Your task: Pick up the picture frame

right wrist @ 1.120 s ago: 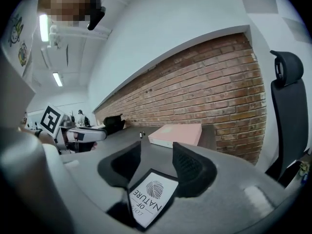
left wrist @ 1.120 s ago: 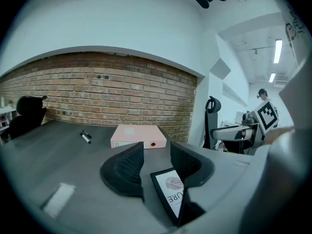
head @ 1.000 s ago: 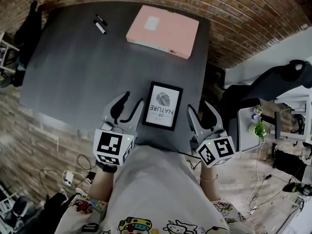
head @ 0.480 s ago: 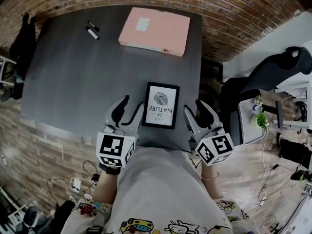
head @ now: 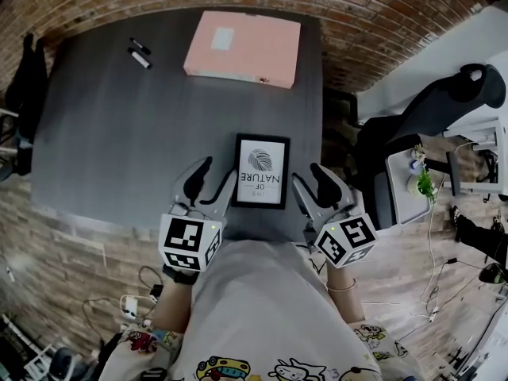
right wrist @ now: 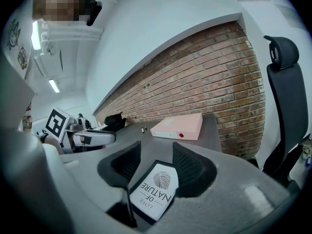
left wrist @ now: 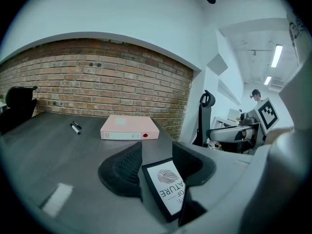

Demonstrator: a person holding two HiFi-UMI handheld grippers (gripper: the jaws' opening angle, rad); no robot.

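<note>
**One frame lying flat between two released claws**

The left claw [head: 213, 179], its jaws just opened wider, presses nothing. Beside it, one black-rimmed rectangular picture frame [head: 261, 171] lies flat at the near edge of the matte dark-grey worktop [head: 103, 133], its long axis pointing away from the person. The right claw [head: 308, 179] gapes empty. Farther back lie two black markers [head: 139, 52] and one pink box [head: 243, 48].

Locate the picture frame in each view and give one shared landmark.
Head view: frame just below centre, lying flat.
Left gripper view: frame at bottom centre.
Right gripper view: frame at bottom centre.
Shared landmark: pink box, beyond the frame in all three.
</note>
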